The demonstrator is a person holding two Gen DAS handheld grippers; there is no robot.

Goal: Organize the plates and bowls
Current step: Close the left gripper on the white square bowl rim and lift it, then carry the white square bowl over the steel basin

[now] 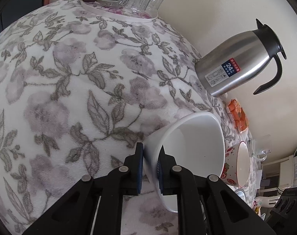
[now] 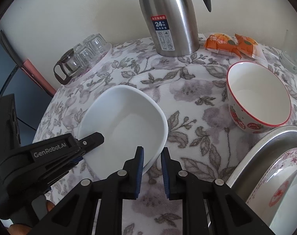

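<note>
White bowl (image 2: 127, 121): squarish, plain, resting on the flowered cloth (image 1: 70, 78) of the worktop, left of centre. The left gripper (image 1: 150, 166) has its jaws pinching the bowl's near-left wall, one jaw inside and one outside; a rim grip of this kind likely serves to lift it for stacking.

Right gripper (image 2: 152, 168): jaws nearly pressed together with nothing between them, hovering just beside the bowl's near edge, apparently waiting or steadying.

Strawberry bowl (image 2: 259, 98): red-rimmed, upright, empty, well apart to the right; probably next to be sorted.

Metal tray (image 2: 266, 146): lower right corner, holding a patterned plate (image 2: 275, 178); seemingly the collecting place for crockery.

Steel flask (image 2: 172, 17), glass jug with tumblers (image 2: 83, 56), orange snack packets (image 2: 230, 43): along the wall, clear of the work.
</note>
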